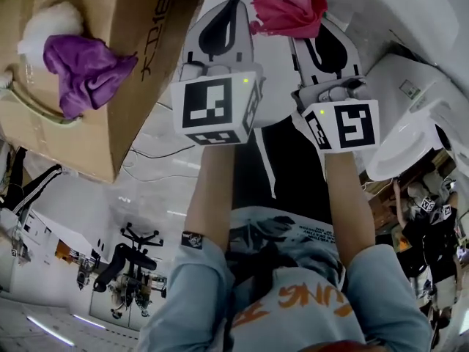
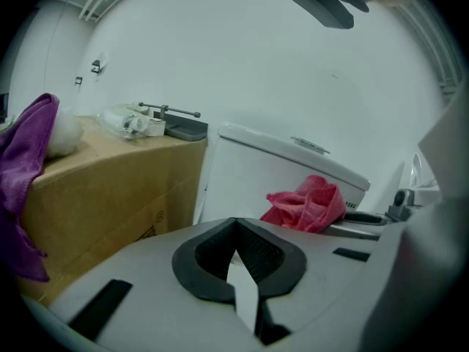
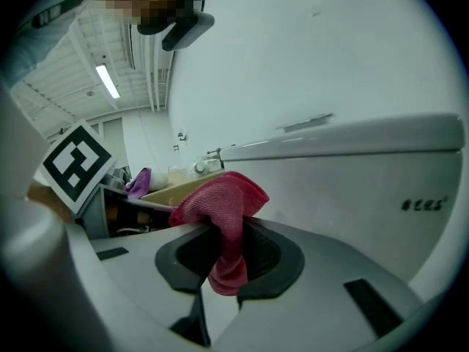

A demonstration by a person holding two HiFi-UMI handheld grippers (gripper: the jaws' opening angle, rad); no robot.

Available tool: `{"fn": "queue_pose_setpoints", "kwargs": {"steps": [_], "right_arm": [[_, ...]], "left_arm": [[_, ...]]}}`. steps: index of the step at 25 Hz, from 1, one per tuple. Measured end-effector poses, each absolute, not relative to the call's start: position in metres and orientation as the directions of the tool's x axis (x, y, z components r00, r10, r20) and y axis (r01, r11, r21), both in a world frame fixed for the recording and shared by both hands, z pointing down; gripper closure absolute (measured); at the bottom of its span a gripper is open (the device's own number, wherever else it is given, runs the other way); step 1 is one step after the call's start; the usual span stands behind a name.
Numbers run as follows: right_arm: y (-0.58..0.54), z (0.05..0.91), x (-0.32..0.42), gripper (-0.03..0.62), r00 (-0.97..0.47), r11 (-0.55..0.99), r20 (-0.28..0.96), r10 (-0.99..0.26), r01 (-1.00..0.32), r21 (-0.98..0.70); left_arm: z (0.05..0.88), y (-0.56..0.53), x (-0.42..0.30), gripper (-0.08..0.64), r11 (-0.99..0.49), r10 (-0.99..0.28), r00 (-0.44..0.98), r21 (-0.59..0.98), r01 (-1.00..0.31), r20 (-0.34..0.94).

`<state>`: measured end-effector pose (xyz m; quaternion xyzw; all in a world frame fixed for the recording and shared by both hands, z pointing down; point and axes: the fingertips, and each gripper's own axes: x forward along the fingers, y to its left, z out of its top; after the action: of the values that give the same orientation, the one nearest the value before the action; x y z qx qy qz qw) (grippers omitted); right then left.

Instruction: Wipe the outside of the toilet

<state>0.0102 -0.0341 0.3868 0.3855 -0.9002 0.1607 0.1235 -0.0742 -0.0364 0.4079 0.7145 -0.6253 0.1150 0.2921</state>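
Note:
A white toilet (image 1: pixel 410 101) stands at the right in the head view. Its tank (image 3: pixel 352 174) fills the right gripper view, close ahead. My right gripper (image 3: pixel 231 229) is shut on a pink cloth (image 3: pixel 220 204), which bunches up above the jaws. In the head view the pink cloth (image 1: pixel 289 13) sticks out past the right gripper (image 1: pixel 316 31). Beside it on the left, my left gripper (image 1: pixel 231 9) is held level with it, jaws together and nothing in them. The left gripper view shows its jaws (image 2: pixel 236 229) closed, with the tank (image 2: pixel 271 174) and pink cloth (image 2: pixel 308 204) beyond.
A large cardboard box (image 1: pixel 110 108) stands left of the toilet, with a purple cloth (image 1: pixel 84 68) and something white and fluffy (image 1: pixel 51 20) on top. A clear plastic bag and a metal tool (image 2: pixel 157 119) also lie on the box. Office chairs stand in the room behind.

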Motion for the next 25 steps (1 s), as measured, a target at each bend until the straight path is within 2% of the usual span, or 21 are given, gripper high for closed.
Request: {"fn": "queue_pose_setpoints", "kwargs": {"steps": [8, 14, 25], "right_arm": [[-0.067, 0.428, -0.061, 0.506, -0.719, 0.694, 0.378, -0.583, -0.683, -0.229], [-0.091, 0.461, -0.097, 0.506, -0.720, 0.698, 0.415, -0.556, -0.675, -0.238], [-0.103, 0.480, -0.064, 0.506, -0.646, 0.610, 0.459, -0.610, -0.752, -0.248]], "left_arm": [[0.435, -0.047, -0.121, 0.545, -0.016, -0.804, 0.159, 0.247, -0.969, 0.573], [0.463, -0.062, -0.143, 0.545, 0.069, -0.787, 0.119, 0.278, -0.958, 0.605], [0.474, -0.068, -0.110, 0.543, -0.001, -0.758, 0.181, 0.277, -0.961, 0.627]]}}
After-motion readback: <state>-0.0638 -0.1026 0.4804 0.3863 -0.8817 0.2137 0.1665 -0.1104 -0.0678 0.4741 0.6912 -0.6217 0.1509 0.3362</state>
